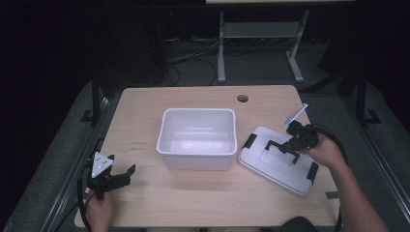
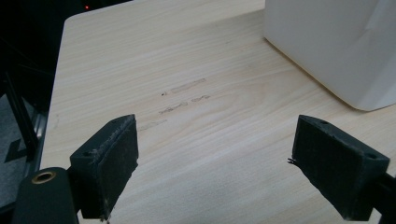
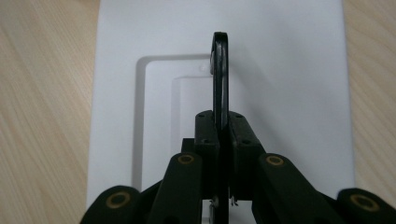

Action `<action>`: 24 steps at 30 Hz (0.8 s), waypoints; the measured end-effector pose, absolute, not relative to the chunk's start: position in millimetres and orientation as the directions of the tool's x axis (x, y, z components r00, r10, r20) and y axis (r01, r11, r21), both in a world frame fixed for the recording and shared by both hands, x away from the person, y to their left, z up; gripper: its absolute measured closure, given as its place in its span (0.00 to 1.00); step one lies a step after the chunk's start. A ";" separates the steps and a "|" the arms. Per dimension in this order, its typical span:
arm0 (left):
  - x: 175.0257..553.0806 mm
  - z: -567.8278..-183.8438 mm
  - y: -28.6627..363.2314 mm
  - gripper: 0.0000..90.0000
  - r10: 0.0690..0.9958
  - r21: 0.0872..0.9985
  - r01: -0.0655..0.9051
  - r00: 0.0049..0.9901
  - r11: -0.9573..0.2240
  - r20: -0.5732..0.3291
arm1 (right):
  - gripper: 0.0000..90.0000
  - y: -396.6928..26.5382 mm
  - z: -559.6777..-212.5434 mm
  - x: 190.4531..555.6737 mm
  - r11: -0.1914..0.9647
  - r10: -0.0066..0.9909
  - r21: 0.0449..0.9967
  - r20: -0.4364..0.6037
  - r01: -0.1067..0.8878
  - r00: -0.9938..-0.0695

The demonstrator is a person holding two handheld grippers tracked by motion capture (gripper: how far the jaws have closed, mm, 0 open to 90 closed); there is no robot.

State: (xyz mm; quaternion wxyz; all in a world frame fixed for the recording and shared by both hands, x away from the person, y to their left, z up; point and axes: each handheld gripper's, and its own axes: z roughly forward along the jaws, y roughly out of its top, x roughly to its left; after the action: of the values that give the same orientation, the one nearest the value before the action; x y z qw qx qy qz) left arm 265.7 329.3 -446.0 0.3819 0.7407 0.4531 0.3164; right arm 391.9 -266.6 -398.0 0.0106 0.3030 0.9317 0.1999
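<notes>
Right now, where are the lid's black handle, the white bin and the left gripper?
black handle (image 3: pixel 220 70), right gripper view, upright bar above the pads.
white bin (image 1: pixel 197 160), high view, front wall.
left gripper (image 2: pixel 215 158), left gripper view, midway between fingertips.

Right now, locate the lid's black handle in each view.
High view: the black handle stands up on the white lid, right of the tub, in the right gripper.
Left gripper view: not in it.
Right gripper view: centre, edge-on.
Shared landmark: the lid.
</notes>
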 end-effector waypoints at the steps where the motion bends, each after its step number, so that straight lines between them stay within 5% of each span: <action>1: 265.6 -445.8 329.2 0.15 0.913 0.852 0.430 0.388 -0.298 0.123 | 0.93 -266.2 -397.6 391.7 0.739 0.568 0.378 0.097 0.558 -0.817; 24: 265.0 -445.2 329.8 0.15 0.914 0.852 0.430 0.386 -0.298 0.125 | 0.94 -261.3 -369.2 382.3 0.757 0.525 0.421 0.066 0.500 -0.849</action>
State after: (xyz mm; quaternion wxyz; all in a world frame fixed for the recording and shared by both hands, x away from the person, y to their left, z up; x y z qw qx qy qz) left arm 265.0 329.8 -445.2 0.3808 0.7403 0.4538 0.3180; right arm 382.3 -261.3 -369.2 0.0278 0.2735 0.9368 0.2163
